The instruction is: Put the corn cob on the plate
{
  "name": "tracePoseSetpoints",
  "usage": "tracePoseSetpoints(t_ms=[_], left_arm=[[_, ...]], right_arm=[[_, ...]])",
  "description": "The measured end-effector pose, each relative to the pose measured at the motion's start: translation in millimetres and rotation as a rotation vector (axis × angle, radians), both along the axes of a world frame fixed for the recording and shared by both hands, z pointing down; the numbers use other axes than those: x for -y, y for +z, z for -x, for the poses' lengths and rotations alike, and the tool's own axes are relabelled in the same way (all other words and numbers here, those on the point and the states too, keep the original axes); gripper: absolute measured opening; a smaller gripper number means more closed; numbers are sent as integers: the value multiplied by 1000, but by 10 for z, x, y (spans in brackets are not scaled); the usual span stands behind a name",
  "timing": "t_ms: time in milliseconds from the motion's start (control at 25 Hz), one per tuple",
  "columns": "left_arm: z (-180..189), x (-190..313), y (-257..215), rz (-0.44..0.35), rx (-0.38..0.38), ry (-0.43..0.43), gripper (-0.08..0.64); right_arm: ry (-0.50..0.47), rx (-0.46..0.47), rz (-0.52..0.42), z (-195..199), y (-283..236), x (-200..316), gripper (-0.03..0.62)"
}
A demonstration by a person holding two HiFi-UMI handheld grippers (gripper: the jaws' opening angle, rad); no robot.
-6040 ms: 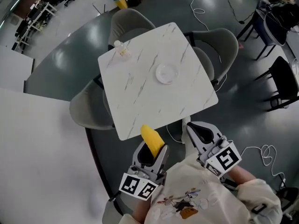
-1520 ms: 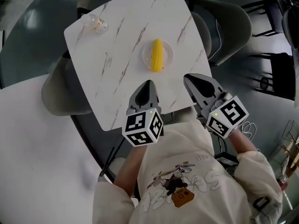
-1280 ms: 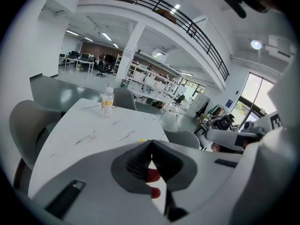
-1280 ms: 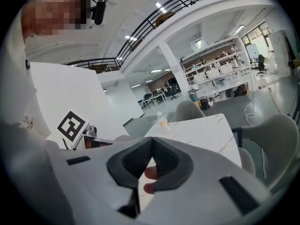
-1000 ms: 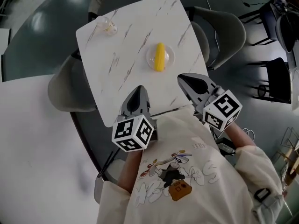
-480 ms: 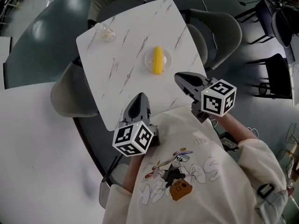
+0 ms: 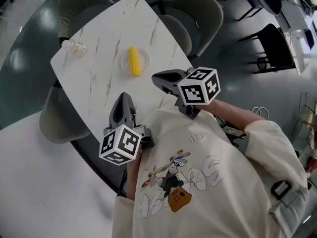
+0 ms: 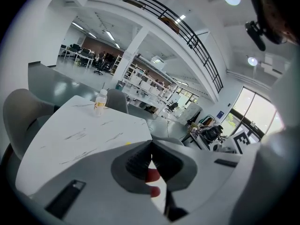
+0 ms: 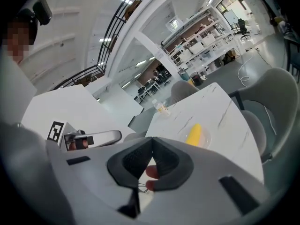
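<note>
Head view: nearest, the left hand-held gripper (image 7: 124,99) and right hand-held gripper (image 7: 156,77) hang by the person's chest, jaws pressed together on nothing, seemingly because the job is done; beyond, the corn cob (image 7: 133,61) lies on the clear plate (image 7: 145,61) on the marbled surface (image 7: 99,83); farthest stands a plastic bottle (image 7: 74,46), its label unreadable.

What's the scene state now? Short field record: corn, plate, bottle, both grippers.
corn cob: lying on the plate
plate: on the marble-look table
bottle: upright near a far corner of the table
left gripper: shut, empty, at the table's near edge
right gripper: shut, empty, at the near edge
task: looks done
</note>
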State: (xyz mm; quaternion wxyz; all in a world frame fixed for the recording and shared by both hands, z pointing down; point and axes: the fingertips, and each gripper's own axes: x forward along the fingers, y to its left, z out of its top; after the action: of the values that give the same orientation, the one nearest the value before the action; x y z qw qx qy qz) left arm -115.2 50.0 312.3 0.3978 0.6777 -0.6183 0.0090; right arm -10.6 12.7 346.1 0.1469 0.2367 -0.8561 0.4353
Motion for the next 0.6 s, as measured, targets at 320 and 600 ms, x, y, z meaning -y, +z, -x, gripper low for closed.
tracePoseSetpoints(t_ms=[320,600], left_arm=[[-200,-17,115,19,-10,42,11],[-256,12,126,27,-31,35,11]], right_arm=[[-80,-3,34,34,84,-280,5],[-104,-11,-1,2,41,-302,5]])
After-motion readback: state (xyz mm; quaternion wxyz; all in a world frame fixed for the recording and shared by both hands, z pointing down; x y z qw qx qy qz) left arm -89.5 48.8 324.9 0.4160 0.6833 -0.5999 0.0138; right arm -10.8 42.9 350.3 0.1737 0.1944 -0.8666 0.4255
